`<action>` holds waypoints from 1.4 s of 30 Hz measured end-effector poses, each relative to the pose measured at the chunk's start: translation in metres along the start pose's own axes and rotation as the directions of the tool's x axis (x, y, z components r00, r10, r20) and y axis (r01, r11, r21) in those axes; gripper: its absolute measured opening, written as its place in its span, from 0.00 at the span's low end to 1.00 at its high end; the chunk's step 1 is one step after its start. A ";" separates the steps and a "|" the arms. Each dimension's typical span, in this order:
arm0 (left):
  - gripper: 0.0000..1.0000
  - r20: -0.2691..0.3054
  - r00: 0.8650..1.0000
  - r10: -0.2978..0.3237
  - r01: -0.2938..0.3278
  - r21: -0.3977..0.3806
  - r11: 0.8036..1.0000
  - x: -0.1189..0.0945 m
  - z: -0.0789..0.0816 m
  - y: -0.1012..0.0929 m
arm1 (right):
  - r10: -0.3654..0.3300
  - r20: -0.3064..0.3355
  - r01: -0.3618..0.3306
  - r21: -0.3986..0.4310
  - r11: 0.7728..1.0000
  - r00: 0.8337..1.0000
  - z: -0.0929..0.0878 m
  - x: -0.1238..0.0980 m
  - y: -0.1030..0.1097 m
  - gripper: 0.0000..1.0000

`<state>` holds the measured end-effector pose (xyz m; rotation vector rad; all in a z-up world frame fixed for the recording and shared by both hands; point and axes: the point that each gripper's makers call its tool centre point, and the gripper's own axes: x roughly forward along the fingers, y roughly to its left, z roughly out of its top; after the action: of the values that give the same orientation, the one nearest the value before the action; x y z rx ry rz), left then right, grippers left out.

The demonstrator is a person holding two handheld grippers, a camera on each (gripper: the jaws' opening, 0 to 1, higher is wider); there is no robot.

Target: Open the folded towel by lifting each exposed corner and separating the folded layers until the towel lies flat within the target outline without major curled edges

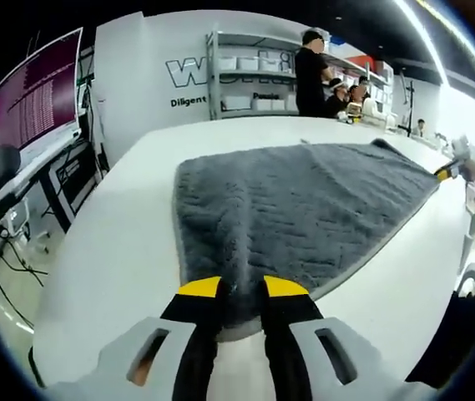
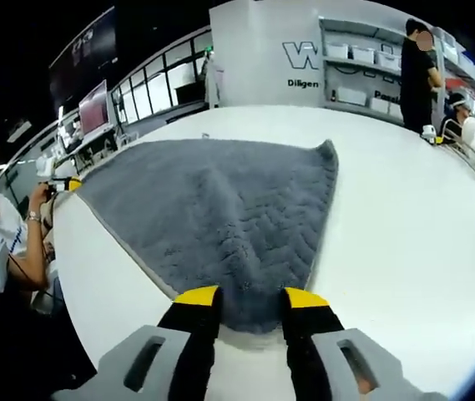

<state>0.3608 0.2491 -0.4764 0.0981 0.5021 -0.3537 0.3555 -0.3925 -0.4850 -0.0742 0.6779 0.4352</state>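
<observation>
Two grippers meet one grey towel (image 1: 304, 209) at opposite corners, and that diagonal is what the next move depends on. The towel lies spread on the white table (image 1: 120, 251), largely opened out.

In the left gripper view, the left gripper (image 1: 241, 292) has a near corner of the cloth bunched between its yellow-tipped jaws; they are closed in on the fabric, and a ridge of pinched cloth runs forward from them toward the far side.

In the right gripper view, the right gripper (image 2: 250, 301) sits at another corner, the tip of the cloth lying between its jaws. The gap there is wider, and I cannot tell whether they are pressing the cloth or merely straddling it.

From each gripper the towel fans outward and away, so its long diagonal runs from one gripper to the other. The far corner (image 2: 327, 149) in the right gripper view curls up slightly. Drawing the two grippers apart along that diagonal would probably flatten the ridge. No target outline is visible on the table.
</observation>
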 end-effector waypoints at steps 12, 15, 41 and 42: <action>0.52 0.125 0.992 -0.001 -0.002 0.030 1.000 0.030 0.080 0.017 | -0.030 0.155 0.038 -0.047 0.998 0.987 0.095 0.021 -0.021 0.45; 0.52 0.114 0.993 0.000 -0.006 0.048 0.999 0.052 0.095 0.027 | -0.043 0.165 0.055 -0.068 0.996 0.985 0.114 0.035 -0.028 0.44; 0.34 0.004 1.000 0.021 -0.021 0.021 1.000 0.217 0.116 0.080 | -0.129 0.110 0.133 -0.034 0.991 0.985 0.156 0.149 -0.118 0.24; 0.34 -0.004 0.999 0.032 -0.031 0.020 0.999 0.219 0.114 0.083 | -0.126 0.099 0.130 -0.030 0.991 0.987 0.153 0.153 -0.118 0.22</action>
<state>0.6208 0.2389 -0.4828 0.1260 0.5006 -0.3278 0.6010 -0.4117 -0.4692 -0.1298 0.5659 0.3256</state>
